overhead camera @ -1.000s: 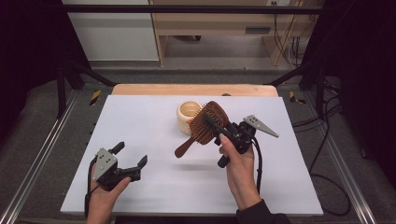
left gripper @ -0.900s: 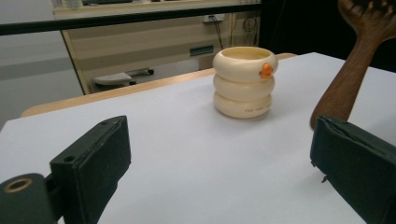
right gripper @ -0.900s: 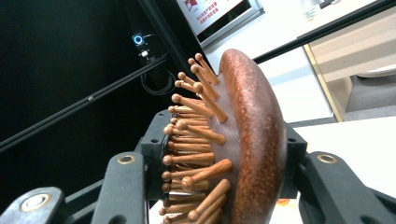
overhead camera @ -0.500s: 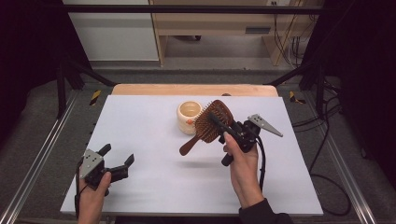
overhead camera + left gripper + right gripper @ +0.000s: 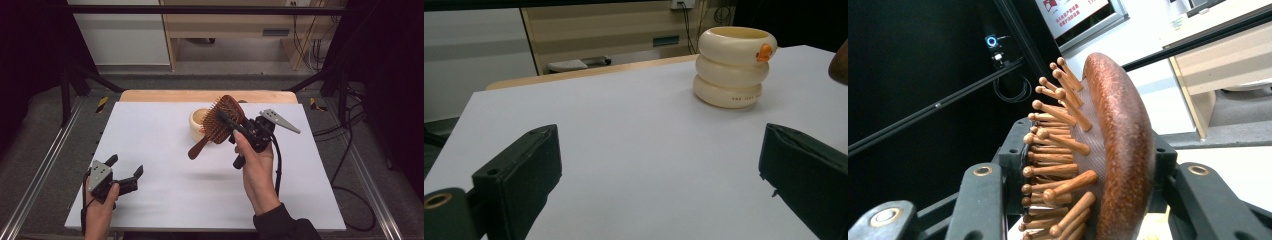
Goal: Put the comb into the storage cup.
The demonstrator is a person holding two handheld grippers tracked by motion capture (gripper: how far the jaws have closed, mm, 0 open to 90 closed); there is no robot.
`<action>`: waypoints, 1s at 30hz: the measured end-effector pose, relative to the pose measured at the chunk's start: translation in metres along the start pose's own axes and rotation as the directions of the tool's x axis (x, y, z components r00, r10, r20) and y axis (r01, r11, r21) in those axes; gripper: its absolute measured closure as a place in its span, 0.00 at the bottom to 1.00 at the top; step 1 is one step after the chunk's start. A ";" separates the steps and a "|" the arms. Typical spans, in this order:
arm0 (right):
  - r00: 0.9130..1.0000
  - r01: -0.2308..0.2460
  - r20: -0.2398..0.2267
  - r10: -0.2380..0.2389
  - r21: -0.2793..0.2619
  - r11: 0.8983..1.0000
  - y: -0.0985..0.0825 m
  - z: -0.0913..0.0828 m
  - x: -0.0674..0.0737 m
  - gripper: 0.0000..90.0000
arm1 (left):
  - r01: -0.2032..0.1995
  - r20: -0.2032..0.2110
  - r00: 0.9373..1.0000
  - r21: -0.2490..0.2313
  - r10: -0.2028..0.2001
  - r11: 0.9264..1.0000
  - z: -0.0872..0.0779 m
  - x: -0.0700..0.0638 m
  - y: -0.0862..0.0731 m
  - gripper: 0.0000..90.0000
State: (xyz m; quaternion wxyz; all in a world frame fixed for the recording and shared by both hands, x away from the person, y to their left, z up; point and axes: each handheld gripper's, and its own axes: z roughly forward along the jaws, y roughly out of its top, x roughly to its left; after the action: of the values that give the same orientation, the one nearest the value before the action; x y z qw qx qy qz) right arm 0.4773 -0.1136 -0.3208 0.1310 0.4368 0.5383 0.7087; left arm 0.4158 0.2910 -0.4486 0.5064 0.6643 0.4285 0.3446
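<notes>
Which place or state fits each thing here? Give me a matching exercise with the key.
Things:
1. hairbrush
2. cream cup
3. left gripper
4. right gripper

States:
A. jaws apart, nothing between them
B. standing on the white table
C. clamped by its head, handle hanging free
D. shut on a wooden thing, lifted off the table

Pairs: 1-C, 2-B, 3-A, 4-D
</notes>
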 end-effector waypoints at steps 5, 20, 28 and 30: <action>1.000 -0.001 -0.003 0.001 0.003 1.000 0.011 0.014 0.008 0.57 | -0.015 -0.007 1.000 -0.003 0.015 1.000 -0.001 0.002 -0.001 0.04; 0.998 0.051 0.022 -0.051 0.002 0.999 0.047 0.058 0.020 0.57 | -0.020 -0.017 1.000 -0.005 0.019 1.000 0.000 0.003 -0.001 0.04; 0.996 0.068 0.058 -0.067 -0.003 0.998 0.063 0.070 0.016 0.57 | -0.048 -0.022 0.999 -0.016 0.047 0.999 0.001 0.003 -0.001 0.04; 0.995 0.073 0.065 -0.072 -0.006 0.997 0.067 0.072 0.014 0.57 | -0.094 -0.013 0.996 -0.028 0.093 0.995 0.000 0.002 -0.002 0.04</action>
State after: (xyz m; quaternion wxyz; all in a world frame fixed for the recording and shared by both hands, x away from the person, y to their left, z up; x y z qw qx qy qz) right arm 0.5427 -0.0839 -0.2528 0.1758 0.4390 0.5462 0.6914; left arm 0.4160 0.2935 -0.4502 0.4968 0.6742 0.3949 0.3778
